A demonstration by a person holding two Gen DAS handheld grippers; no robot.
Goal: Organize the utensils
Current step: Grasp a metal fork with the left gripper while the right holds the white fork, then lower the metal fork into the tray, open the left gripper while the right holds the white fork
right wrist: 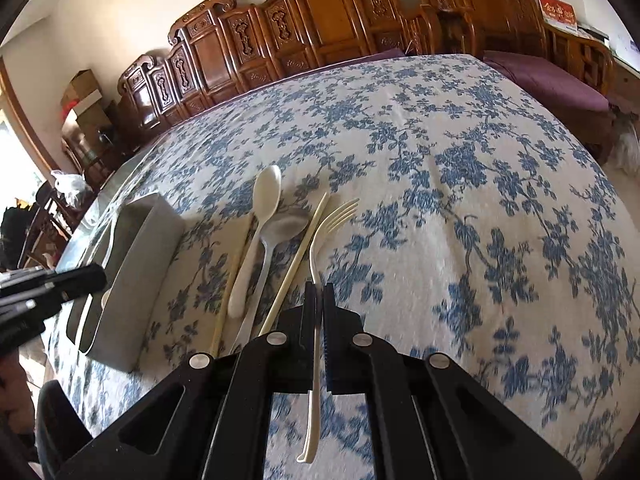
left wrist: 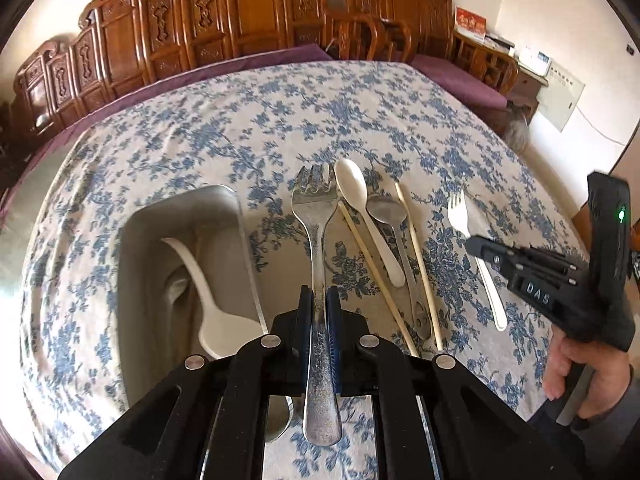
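With each hand-held gripper clamped low on a handle, the left hand-held gripper [left wrist: 319,300] holding the metal fork [left wrist: 316,240] and the right hand-held gripper [right wrist: 319,300] the plastic fork [right wrist: 320,240], either fork could pivot and slip onto the table [right wrist: 460,200] short of the tray [left wrist: 140,280]

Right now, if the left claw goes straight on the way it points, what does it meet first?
Likely nothing but the floral tablecloth. The left claw is shut on the metal fork, whose tines lead the line. The tray sits left of it, the white spoon right. Depth is unclear.
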